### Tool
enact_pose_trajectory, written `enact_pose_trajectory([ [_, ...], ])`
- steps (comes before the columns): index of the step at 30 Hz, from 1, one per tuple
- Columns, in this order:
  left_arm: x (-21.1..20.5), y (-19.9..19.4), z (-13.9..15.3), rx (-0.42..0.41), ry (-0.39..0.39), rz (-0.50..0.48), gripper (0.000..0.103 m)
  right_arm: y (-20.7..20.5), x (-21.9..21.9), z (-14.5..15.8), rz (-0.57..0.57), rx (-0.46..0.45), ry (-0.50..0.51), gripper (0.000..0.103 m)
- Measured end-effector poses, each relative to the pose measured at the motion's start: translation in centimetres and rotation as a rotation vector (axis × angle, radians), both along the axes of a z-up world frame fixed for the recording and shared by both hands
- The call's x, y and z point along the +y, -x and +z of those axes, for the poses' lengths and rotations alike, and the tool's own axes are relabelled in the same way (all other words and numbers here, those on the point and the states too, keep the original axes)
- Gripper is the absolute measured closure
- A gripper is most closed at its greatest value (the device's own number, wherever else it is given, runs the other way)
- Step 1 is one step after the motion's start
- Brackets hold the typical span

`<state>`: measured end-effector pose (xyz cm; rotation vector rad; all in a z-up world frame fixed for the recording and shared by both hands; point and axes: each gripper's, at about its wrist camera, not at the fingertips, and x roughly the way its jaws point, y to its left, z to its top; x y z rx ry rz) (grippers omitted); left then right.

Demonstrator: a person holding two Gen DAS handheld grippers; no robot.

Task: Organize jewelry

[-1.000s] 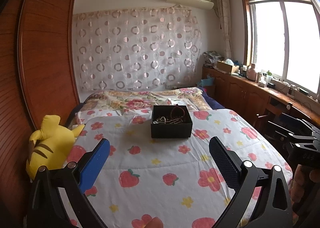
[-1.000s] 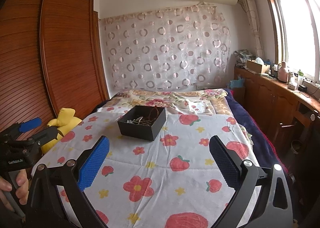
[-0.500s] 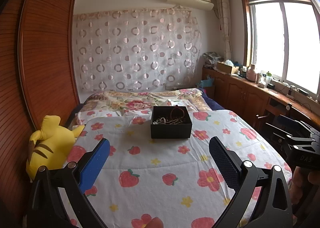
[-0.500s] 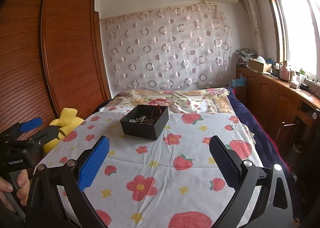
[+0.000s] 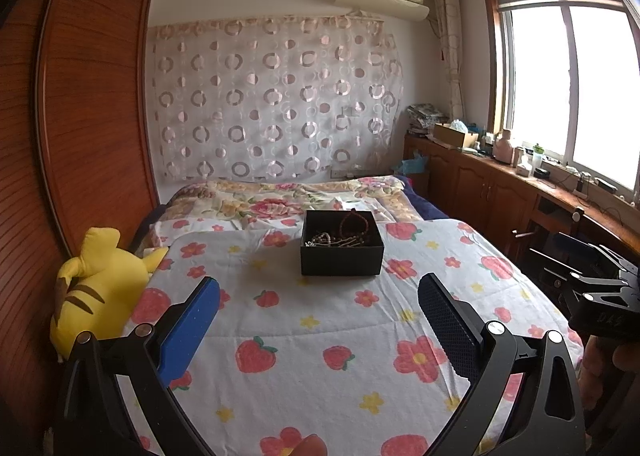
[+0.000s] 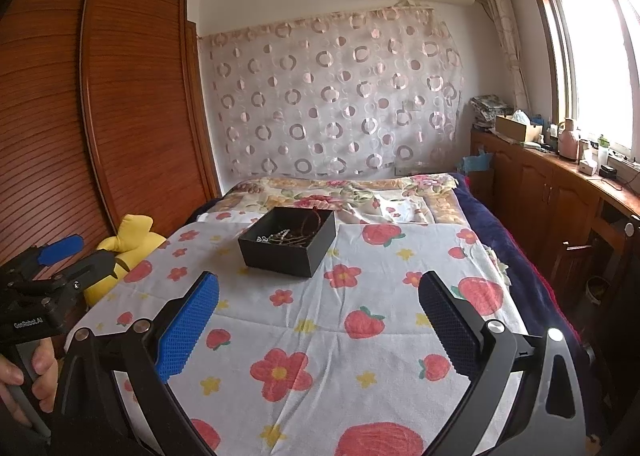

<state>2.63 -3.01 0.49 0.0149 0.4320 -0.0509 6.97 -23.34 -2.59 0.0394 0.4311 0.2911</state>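
Observation:
A black open box stands on the flowered bedspread, mid-bed. It holds a tangle of jewelry: a dark red bead string and pale bead strands. The box also shows in the right wrist view, with the jewelry inside. My left gripper is open and empty, held above the bed well short of the box. My right gripper is open and empty too, nearer the foot of the bed, with the box ahead and to its left.
A yellow plush toy lies at the bed's left edge against a wooden wardrobe. Wooden cabinets with clutter run under the window on the right. The bedspread is soft and creased.
Both grippers have drifted slightly; the box sits a little farther right and lower in the right wrist view. Both stay open and empty.

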Motion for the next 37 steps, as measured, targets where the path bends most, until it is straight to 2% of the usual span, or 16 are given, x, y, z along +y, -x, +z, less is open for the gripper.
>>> enact_pose_trajectory([
  [37,-1.5,-0.4,-0.3,0.006,0.012,-0.011,0.007,0.0,0.1,0.0,-0.001,0.001,-0.001,0.002],
])
